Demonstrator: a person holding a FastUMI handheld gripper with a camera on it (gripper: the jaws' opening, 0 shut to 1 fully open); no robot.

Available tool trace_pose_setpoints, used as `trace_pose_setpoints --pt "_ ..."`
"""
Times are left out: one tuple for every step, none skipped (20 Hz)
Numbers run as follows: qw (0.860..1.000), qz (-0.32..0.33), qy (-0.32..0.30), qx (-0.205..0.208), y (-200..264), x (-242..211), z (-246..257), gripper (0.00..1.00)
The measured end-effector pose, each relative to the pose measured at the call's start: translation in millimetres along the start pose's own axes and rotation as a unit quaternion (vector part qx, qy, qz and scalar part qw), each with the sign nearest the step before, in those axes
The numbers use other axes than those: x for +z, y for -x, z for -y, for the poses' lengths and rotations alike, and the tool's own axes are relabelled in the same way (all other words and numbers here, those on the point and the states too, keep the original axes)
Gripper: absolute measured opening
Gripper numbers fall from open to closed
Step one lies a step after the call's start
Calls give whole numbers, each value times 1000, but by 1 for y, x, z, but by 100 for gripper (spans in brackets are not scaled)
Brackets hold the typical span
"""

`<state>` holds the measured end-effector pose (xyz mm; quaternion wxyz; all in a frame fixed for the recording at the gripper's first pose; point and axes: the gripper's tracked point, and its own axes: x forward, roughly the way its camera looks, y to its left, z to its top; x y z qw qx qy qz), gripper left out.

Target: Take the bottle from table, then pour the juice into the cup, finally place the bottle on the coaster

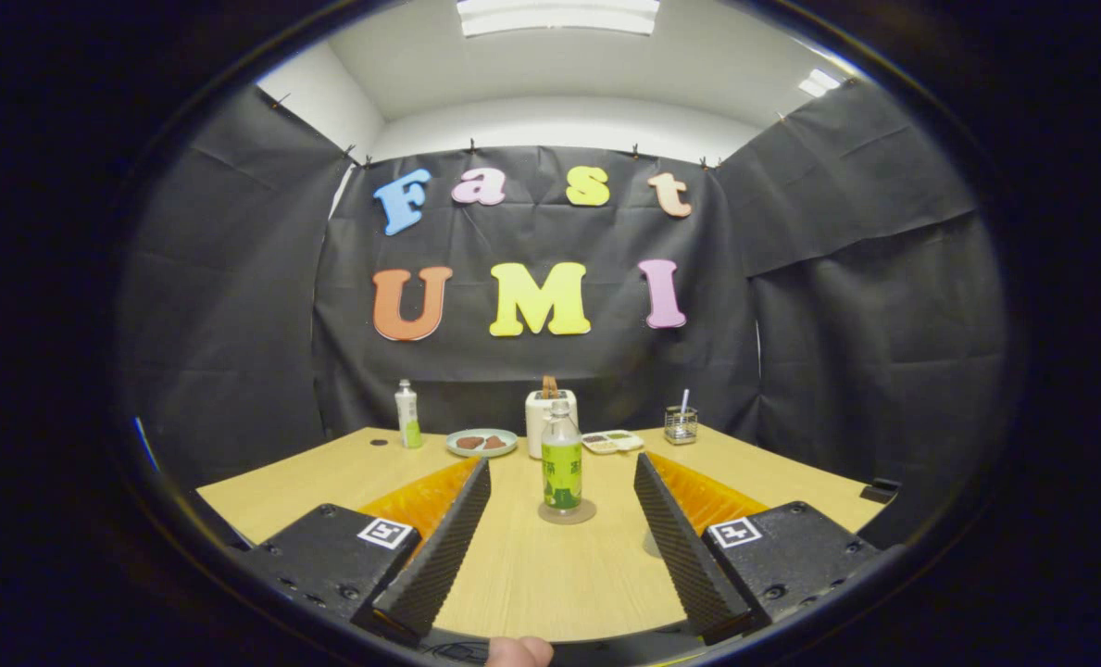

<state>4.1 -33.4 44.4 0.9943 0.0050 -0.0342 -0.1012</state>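
A clear bottle (561,456) with a green label and a pale cap stands upright on a round coaster (588,513) on the wooden table (531,574). It sits in line with the tips of my gripper (561,461), centred in the gap and touching neither finger. The gripper is open, its two fingers (448,547) spread wide to either side of the bottle. A small pale shape (650,545) peeks out beside the right finger; I cannot tell what it is.
Along the table's far edge stand a white bottle (407,415), a plate (481,443) with brown food, a white toaster (541,417), a small food tray (613,441) and a wire holder (681,424). A black object (882,489) sits at the right edge. A person's fingertip (519,651) shows behind the gripper.
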Motion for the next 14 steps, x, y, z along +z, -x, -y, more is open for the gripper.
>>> trace_pose_setpoints --pt "1000 0 1 -3 1 0 1 100" --pt "1000 2 -1 -4 2 3 0 100" --pt "1000 4 -2 -3 3 4 0 100" --pt "1000 4 -2 -3 5 4 0 100" --pt "1000 3 0 -4 5 4 1 100" --pt "1000 3 1 -5 5 4 1 100" --pt "1000 3 1 -4 5 4 0 100" --pt "1000 2 2 -3 5 4 -1 100" --pt "1000 0 1 -3 4 2 -1 100" --pt "1000 -1 1 0 4 1 -2 100" --pt "1000 -1 1 3 3 1 -3 100" --pt "1000 -3 2 4 2 0 -3 100" --pt "1000 -7 4 2 0 -3 -3 100" --pt "1000 -8 5 1 1 -4 -2 100"
